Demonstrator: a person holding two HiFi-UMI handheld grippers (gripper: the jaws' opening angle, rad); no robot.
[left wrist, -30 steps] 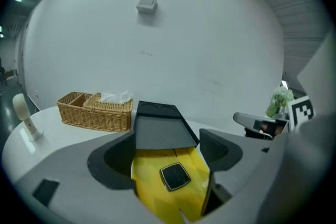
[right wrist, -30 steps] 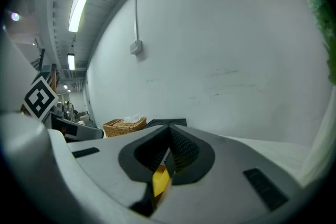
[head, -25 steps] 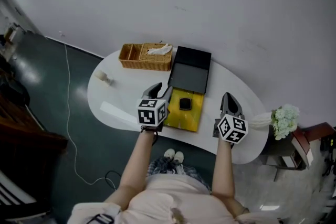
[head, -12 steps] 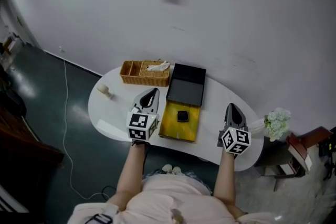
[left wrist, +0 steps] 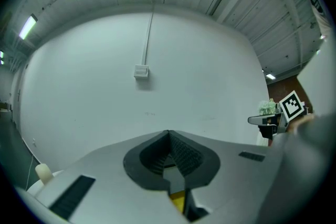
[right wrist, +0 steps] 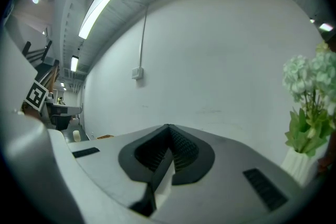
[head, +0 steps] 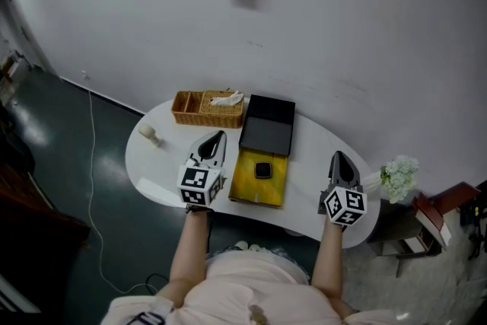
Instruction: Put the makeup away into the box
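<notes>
Left tongs: square, maybe coded, markers

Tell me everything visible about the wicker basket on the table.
The wicker basket is low and rectangular, of tan woven cane, open on top. A divider splits it into a small left compartment and a larger right one, where something white, crumpled, lies. It stands level at the far edge of the white table, close beside and left of the black box.
</notes>
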